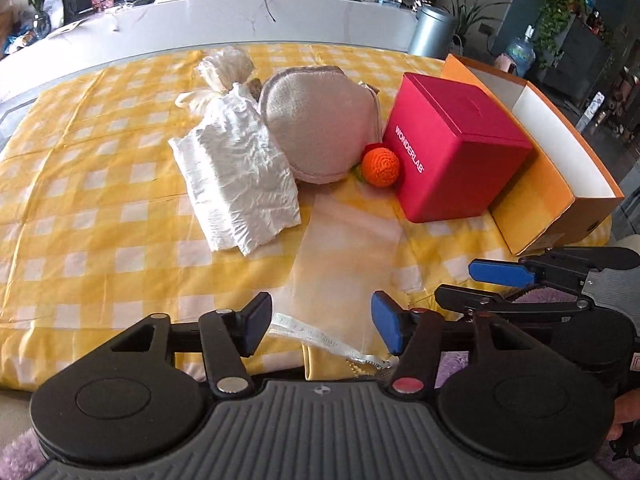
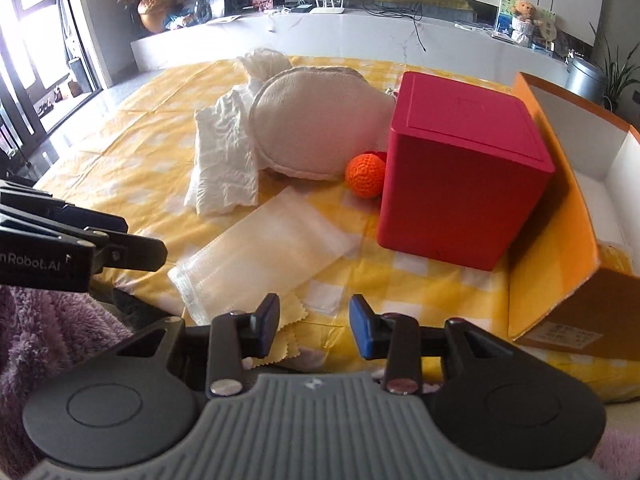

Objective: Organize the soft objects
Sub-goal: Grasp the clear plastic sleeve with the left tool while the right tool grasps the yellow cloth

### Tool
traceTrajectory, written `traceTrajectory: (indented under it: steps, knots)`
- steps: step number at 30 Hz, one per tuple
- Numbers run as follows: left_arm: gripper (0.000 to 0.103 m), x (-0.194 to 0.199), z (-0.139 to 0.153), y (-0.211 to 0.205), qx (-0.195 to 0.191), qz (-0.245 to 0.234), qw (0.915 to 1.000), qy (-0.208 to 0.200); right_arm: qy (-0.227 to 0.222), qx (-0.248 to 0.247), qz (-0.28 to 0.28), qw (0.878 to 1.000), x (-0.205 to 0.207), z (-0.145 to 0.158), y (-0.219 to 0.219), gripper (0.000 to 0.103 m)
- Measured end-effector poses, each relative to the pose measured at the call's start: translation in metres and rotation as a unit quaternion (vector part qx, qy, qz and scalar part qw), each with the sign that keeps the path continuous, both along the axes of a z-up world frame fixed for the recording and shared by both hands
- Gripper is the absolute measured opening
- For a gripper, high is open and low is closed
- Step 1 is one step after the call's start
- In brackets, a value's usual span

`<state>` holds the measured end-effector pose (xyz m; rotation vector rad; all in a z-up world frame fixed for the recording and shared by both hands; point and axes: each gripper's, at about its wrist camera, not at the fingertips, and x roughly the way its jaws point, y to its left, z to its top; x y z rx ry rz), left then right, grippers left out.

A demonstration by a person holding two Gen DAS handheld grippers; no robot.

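On the yellow checked cloth lie a crumpled white cloth bag (image 1: 236,160) (image 2: 224,160), a round beige plush cushion (image 1: 320,128) (image 2: 316,120), an orange crocheted ball (image 1: 381,167) (image 2: 366,175) and a flat sheer mesh pouch (image 1: 344,252) (image 2: 264,252). My left gripper (image 1: 320,326) is open and empty, just short of the pouch's near end. My right gripper (image 2: 314,330) is open and empty at the table's near edge; it also shows in the left wrist view (image 1: 480,284). The left gripper's body shows in the right wrist view (image 2: 80,248).
A red WONDERLAB box (image 1: 456,144) (image 2: 460,168) stands right of the ball. An open orange cardboard box (image 1: 560,176) (image 2: 560,216) lies beyond it at the table's right edge. A purple fluffy rug (image 2: 48,320) lies below the near edge. A white counter (image 1: 240,16) runs behind.
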<state>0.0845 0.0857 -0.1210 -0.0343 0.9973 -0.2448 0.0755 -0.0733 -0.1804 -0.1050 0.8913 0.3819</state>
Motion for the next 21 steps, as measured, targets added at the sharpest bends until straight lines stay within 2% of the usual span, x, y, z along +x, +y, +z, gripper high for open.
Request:
traceTrajectory:
  steps: [1, 7, 10, 13, 17, 19, 20, 21]
  knots:
    - [0.079, 0.005, -0.004, -0.004, 0.005, -0.006, 0.9999, 0.007, 0.001, -0.006, 0.001, 1.0, 0.003, -0.005, 0.003, 0.039]
    - [0.08, 0.026, -0.042, -0.013, 0.044, -0.016, 0.998, 0.041, 0.019, -0.022, 0.042, 0.999, 0.011, -0.032, 0.011, 0.038]
    - [0.08, 0.027, -0.047, -0.012, 0.038, -0.017, 0.9979, 0.049, 0.027, -0.03, 0.073, 0.997, 0.012, -0.04, 0.02, 0.041]
    - [0.08, 0.029, -0.049, -0.008, 0.032, -0.013, 0.9977, 0.058, 0.027, -0.04, 0.093, 0.995, 0.012, -0.049, 0.029, 0.053]
    - [0.08, 0.029, -0.052, -0.006, 0.039, -0.013, 0.9972, 0.062, 0.011, -0.05, 0.105, 0.993, 0.013, -0.054, 0.038, 0.053]
    - [0.079, 0.028, -0.053, -0.011, 0.053, -0.021, 0.9965, 0.061, 0.006, -0.051, 0.111, 0.992, 0.013, -0.054, 0.039, 0.049]
    - [0.078, 0.029, -0.055, -0.014, 0.061, -0.024, 0.9959, 0.062, 0.002, -0.048, 0.115, 0.992, 0.012, -0.053, 0.039, 0.04]
    - [0.073, 0.029, -0.056, -0.016, 0.067, -0.024, 0.9954, 0.064, -0.001, -0.047, 0.121, 0.992, 0.01, -0.052, 0.04, 0.035]
